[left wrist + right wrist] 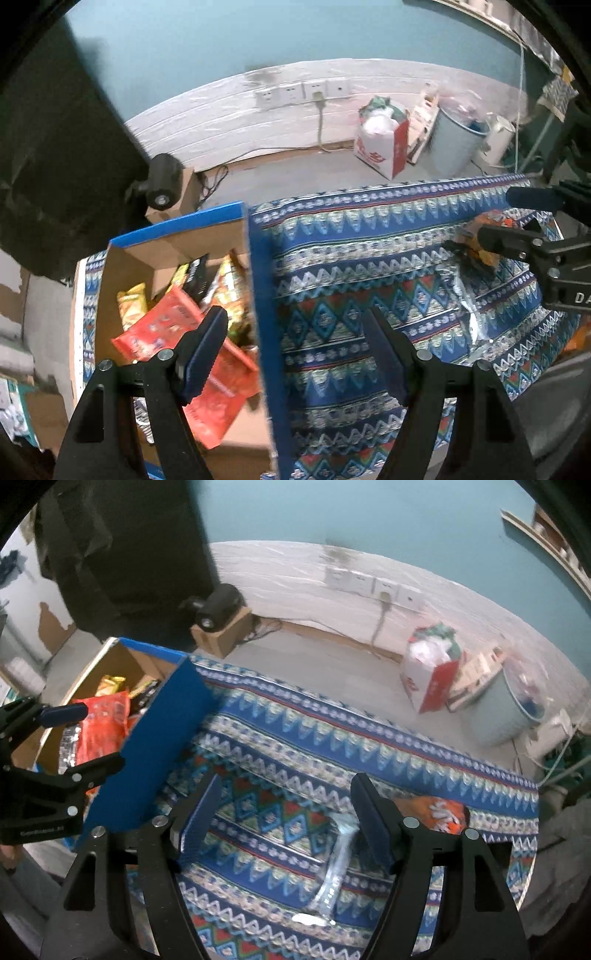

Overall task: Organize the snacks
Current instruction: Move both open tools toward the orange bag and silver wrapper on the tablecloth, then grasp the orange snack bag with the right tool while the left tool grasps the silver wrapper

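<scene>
A cardboard box with blue outer walls (264,332) (155,757) stands at the left end of the patterned tablecloth (369,258). It holds a red packet (162,328) (103,731), a yellow packet (130,306) and other snacks. My left gripper (295,317) (88,738) is open and empty, its fingers straddling the box's right wall from above. My right gripper (286,786) (513,218) is open over the cloth. A clear silvery packet (336,867) (469,306) lies flat on the cloth under it, near its right finger. An orange packet (439,812) (487,229) lies just beyond.
Past the table's far edge is grey floor with a white and red bag (384,144) (428,679) and a pale blue bin (454,147) (495,709). A black camera on a small cardboard box (162,184) (218,605) stands behind the snack box. A dark bulky object (55,147) fills the left.
</scene>
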{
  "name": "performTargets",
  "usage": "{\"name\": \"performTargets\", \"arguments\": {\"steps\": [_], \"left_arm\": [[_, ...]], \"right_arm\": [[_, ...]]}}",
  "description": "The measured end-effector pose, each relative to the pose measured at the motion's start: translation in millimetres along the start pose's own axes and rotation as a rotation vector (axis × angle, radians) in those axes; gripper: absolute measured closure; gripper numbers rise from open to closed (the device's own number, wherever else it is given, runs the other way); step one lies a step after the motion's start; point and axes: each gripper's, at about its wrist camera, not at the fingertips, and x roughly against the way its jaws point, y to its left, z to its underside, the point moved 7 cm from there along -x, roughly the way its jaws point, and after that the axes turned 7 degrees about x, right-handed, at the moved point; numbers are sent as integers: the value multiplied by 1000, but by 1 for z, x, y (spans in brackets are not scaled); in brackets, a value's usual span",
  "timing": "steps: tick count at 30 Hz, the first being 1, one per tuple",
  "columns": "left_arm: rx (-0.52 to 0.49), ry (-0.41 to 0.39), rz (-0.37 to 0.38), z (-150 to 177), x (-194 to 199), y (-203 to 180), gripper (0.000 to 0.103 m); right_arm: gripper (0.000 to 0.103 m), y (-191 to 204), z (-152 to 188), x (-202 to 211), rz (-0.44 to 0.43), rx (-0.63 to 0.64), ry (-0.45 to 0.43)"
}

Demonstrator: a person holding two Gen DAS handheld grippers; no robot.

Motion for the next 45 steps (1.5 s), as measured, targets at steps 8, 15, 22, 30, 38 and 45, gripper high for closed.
{"name": "performTargets", "arguments": {"steps": [8, 15, 22, 30, 38, 45], "left_arm": [[-67, -6, 14, -21, -9, -48, 24], [-88, 41, 35, -34, -38, -76, 24], [-115, 68, 60, -37, -66, -95, 24], [-115, 140, 66, -34, -99, -106, 24], [-152, 159, 67, -27, -105, -120, 24], [-196, 164, 70, -15, -99, -135, 24]], "right_arm": [[30, -46, 21, -6, 60, 22, 80], [30, -99, 40, -29, 79, 18, 188], [30, -143, 61, -65, 15, -64, 242], [30, -159, 76, -93, -20, -93, 263], [30, -167, 100, -85, -43, -186, 294], [29, -169, 141, -61, -23, -277, 329]]}}
